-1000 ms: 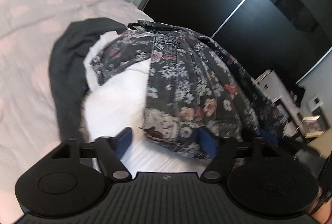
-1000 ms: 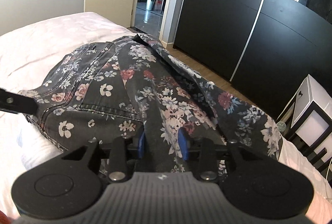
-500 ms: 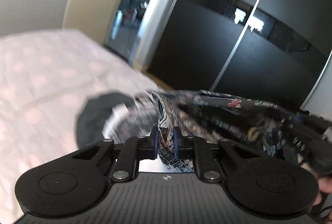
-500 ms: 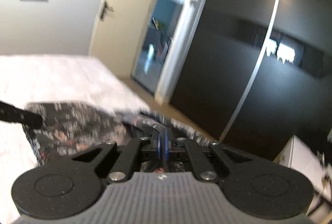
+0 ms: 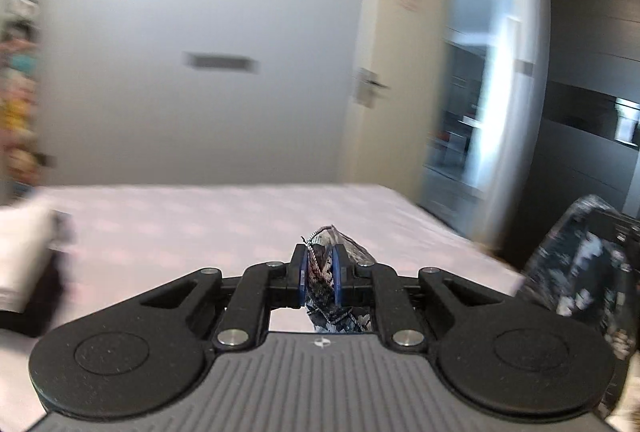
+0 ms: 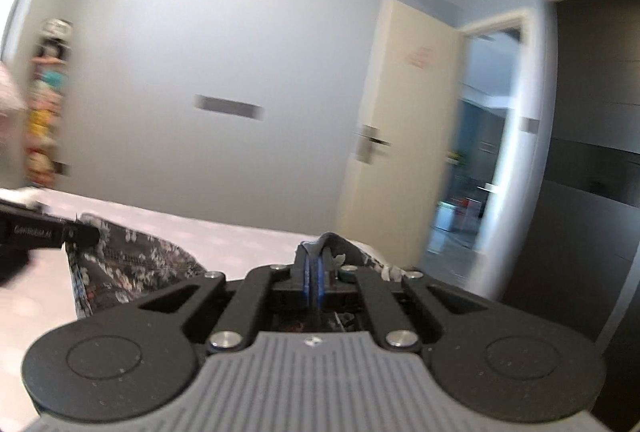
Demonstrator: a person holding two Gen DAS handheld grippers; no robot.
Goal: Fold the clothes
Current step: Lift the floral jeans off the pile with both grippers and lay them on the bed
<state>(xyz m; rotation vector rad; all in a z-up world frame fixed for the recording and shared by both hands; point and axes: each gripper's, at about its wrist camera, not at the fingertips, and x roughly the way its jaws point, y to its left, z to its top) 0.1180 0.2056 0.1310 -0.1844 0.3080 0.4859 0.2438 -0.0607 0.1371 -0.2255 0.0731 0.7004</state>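
I note the left gripper [image 5: 320, 274] clamped on a bunched edge of the floral garment [image 6: 120, 264], and the right gripper [image 6: 314, 278] pinched tight on another edge. The garment hangs above the bed [image 5: 200, 216], stretched sideways between them.

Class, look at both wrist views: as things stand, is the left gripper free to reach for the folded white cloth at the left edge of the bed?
Probably not yet. The left gripper is shut on the floral garment, which the right gripper also holds. The white cloth lies off to the side; nothing visibly blocks the way, but the gripper must first let go.
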